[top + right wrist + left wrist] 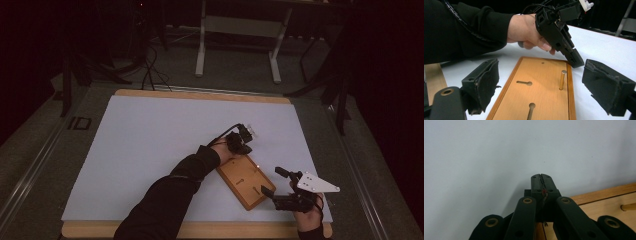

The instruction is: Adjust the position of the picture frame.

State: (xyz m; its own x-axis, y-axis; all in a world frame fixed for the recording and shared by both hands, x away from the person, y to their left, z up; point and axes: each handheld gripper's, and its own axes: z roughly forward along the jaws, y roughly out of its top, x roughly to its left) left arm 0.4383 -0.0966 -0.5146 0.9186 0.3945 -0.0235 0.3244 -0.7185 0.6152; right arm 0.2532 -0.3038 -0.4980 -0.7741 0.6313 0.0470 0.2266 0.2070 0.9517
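Note:
A flat wooden board (244, 183) with keyhole slots (524, 83) lies at the near right of the white sheet (150, 150). One short brass-coloured peg (562, 80) stands upright near the board's far edge. My left gripper (576, 60) is shut and angled down, its tip just off the board's far corner, close to the peg. In its own view the left gripper (541, 180) has its jaws pressed together over the white sheet, with a tiny reddish bit in the seam that I cannot identify. My right gripper (546, 87) is open, its jaws straddling the board's near end without touching it.
The white sheet covers a wooden table (200, 95) whose edge shows at the far and near sides. Beyond the table are a pale metal stand (237, 30), dark tripod legs (330, 85) and cables (150, 70) on the floor.

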